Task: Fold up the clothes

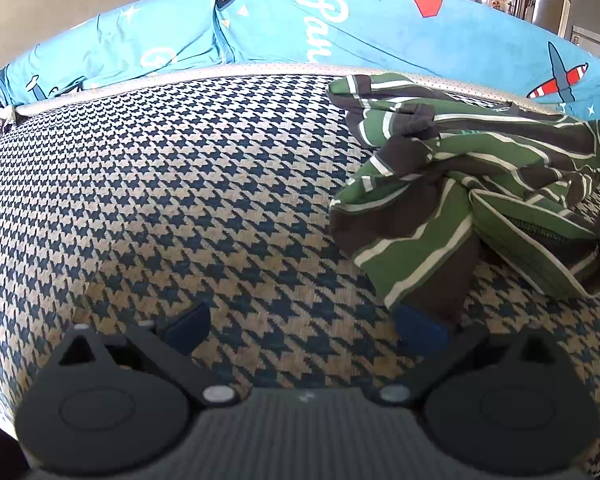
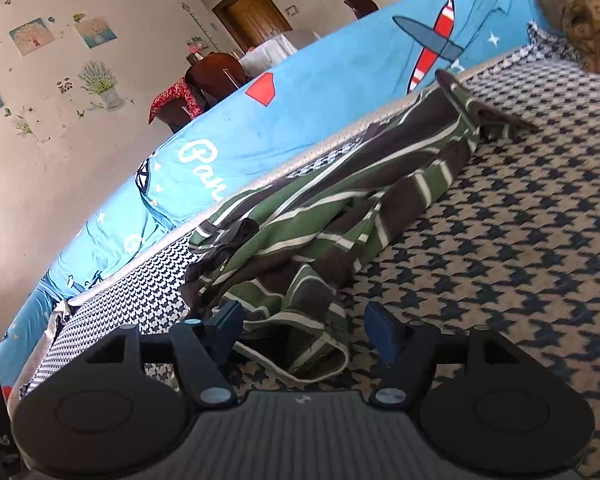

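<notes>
While both gape (empty) | left hand-held gripper (image 1: 306, 326), right hand-held gripper (image 2: 304, 326) | striped shirt (image 2: 300, 236) between right's fingers

Left tongs (image 1: 304, 326) and right tongs (image 2: 304, 332) both gape wide, low over the surface.

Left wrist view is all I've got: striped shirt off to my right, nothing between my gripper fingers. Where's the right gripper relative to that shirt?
Observer: The right gripper is open, and the near edge of the striped shirt lies between its fingers.
Operator: Is it pinching the fabric?
Observer: No. Its two blue pads stand wide apart, with the hem loose on the houndstooth cover between them.
Operator: Anything on the far side of the shirt?
Observer: Yes, a patterned brown cushion sits at the far end of the cover, which your view does not show.
</notes>
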`<state>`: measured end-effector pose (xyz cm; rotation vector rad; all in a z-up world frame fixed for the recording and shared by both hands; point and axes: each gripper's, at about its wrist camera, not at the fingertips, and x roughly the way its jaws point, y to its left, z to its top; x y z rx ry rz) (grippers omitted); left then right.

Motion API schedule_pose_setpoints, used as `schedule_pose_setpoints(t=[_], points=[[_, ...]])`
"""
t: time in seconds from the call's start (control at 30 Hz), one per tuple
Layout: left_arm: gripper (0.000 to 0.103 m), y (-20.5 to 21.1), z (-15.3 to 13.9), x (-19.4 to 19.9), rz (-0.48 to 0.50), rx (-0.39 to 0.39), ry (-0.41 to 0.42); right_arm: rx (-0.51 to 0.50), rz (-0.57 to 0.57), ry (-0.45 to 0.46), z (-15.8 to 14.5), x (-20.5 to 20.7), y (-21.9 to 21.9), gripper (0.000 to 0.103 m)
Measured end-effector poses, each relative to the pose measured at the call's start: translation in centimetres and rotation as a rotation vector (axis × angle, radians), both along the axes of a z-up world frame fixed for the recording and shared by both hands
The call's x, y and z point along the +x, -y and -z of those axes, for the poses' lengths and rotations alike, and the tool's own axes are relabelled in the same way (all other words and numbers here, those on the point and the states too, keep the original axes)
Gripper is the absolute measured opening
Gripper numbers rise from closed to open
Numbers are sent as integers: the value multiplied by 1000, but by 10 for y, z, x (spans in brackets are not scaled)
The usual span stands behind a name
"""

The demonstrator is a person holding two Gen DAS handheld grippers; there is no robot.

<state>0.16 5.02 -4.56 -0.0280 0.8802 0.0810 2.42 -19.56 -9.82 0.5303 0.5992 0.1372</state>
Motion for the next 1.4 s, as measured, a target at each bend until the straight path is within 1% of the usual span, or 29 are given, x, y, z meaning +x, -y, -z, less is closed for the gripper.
schedule_pose_setpoints(t=[0.23, 0.5, 0.53, 0.57, 0.6, 0.63, 0.7, 0.77, 0.83, 0.93, 1.1, 1.17, 1.33, 1.4], points=[[103, -2, 4, 2, -2, 3, -12, 10, -7, -49, 15, 18, -10, 68], [103, -3, 8, 2, 2, 17, -19, 30, 12, -58, 17, 20, -11, 68], [103, -2, 8, 2, 3, 19, -19, 33, 11, -57, 17, 20, -10, 63], [103, -3, 8, 2, 4, 21, -19, 34, 6, -58, 17, 21, -11, 47], [103, -3, 8, 2, 4, 23, -19, 36, 0, -63, 17, 21, -11, 38], [103, -3, 8, 2, 5, 24, -19, 42, -6, -62, 17, 21, -12, 25], [103, -4, 9, 2, 5, 23, -19, 66, -15, -49, 15, 18, -11, 17], [103, -5, 8, 2, 3, 21, -18, 88, -23, -33, 12, 15, -11, 14], [103, -6, 7, 2, 3, 21, -15, 89, -23, -7, 5, 10, -10, 14], [103, -4, 7, 2, 8, 26, -13, 63, -10, 30, -8, 0, -7, 13], [103, -2, 6, 1, 16, 35, -11, -82, 47, 67, -23, -16, -7, 10], [103, -1, 6, 1, 18, 36, -10, -118, 53, 69, -25, -18, -6, 10], [103, 0, 7, -1, 26, 39, -12, -103, 54, 18, -15, -13, 0, 11], [103, 0, 7, -2, 27, 40, -12, -47, 56, -3, -8, -11, 5, 12]])
